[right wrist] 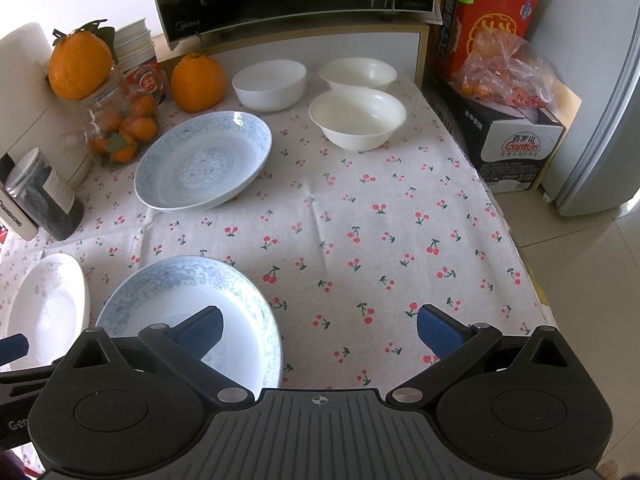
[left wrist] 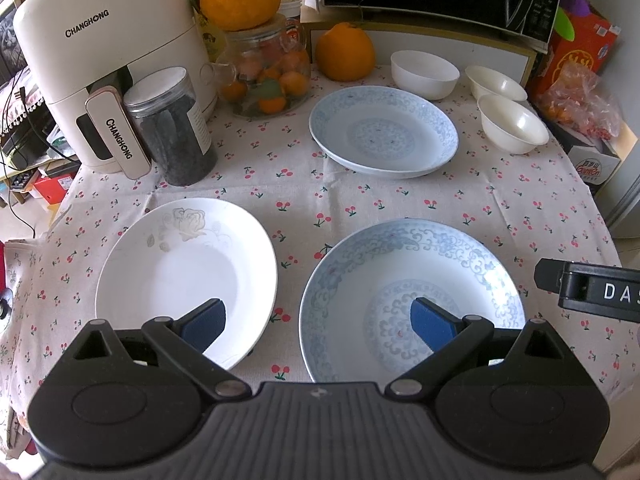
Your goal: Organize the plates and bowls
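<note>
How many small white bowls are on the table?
3, all at the far right: one nearest the microwave's left part, one behind right, one in front. None seems hidden.

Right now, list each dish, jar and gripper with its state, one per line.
Left gripper: open, holding nothing.
Right gripper: open, holding nothing.
Near blue plate: empty, flat on the cloth.
Far blue plate: empty, unstacked.
White plate: empty, unstacked.
Left bowl: upright, unstacked.
Back bowl: upright, empty.
Front bowl: upright, empty.
Dark jar: lidded, full.
Glass jar: holding small oranges, a big orange on top.
</note>
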{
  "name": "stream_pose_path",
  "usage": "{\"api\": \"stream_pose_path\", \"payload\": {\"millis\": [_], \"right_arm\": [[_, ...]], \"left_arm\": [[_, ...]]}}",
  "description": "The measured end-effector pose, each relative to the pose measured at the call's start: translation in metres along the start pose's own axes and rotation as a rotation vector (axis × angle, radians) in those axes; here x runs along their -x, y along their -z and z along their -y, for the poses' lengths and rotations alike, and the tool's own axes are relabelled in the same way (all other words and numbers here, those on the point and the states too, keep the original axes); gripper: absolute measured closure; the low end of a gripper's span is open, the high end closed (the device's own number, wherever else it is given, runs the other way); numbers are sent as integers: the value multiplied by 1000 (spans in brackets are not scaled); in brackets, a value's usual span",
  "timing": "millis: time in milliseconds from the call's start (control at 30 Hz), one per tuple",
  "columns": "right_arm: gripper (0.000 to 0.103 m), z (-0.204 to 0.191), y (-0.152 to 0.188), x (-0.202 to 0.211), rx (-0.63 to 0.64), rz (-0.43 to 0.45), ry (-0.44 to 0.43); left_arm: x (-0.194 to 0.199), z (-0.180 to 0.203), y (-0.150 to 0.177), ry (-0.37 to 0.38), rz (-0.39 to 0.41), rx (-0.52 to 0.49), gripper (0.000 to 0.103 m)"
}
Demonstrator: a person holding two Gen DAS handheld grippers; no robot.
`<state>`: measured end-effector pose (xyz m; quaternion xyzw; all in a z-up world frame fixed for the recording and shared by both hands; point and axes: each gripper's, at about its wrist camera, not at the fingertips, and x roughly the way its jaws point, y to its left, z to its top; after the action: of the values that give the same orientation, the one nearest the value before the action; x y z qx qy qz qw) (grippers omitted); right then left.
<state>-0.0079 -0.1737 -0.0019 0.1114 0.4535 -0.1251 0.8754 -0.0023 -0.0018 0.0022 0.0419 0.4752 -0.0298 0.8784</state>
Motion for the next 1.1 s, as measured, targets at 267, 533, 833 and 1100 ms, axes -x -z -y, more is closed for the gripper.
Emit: {"api": "stream_pose_path", "payload": {"millis": [267, 533, 833, 1100], "right_arm": [[0, 0, -1, 0, -1, -4, -3], [0, 0, -1, 0, -3, -8, -6], [0, 0, -1, 0, -3, -8, -6], [0, 1, 0, -1, -4, -9, -6]], "left_arm": [[0, 0, 0, 0, 0, 0, 4], [0, 0, 0, 0, 0, 1, 4], [0, 0, 0, 1, 0, 0, 4], [0, -1, 0, 1, 0, 1, 4]]}}
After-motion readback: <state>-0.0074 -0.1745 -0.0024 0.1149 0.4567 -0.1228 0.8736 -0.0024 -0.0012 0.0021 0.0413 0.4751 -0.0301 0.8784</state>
